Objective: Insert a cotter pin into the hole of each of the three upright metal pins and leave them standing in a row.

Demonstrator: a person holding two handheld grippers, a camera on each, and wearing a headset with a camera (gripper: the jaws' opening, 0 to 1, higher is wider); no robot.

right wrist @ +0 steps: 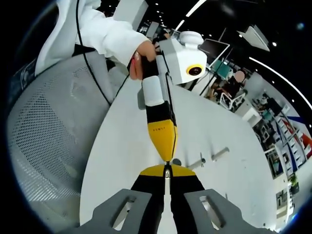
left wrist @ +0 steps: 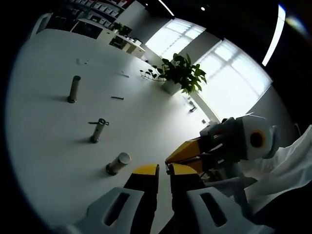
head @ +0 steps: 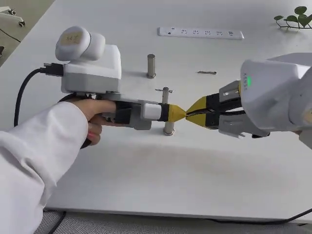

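Three metal pins stand on the table [head: 146,165]: the far pin [head: 151,66] is bare, the middle pin [head: 166,95] has a cotter pin [head: 163,90] through its top, and the near pin [head: 168,127] is bare. A loose cotter pin [head: 206,72] lies at one o'clock from the tips. The left gripper [head: 180,113] and right gripper [head: 191,112] meet nose to nose, each pinched closed. The near pin is at seven o'clock, just below them. I can't tell whether anything is nipped between them.
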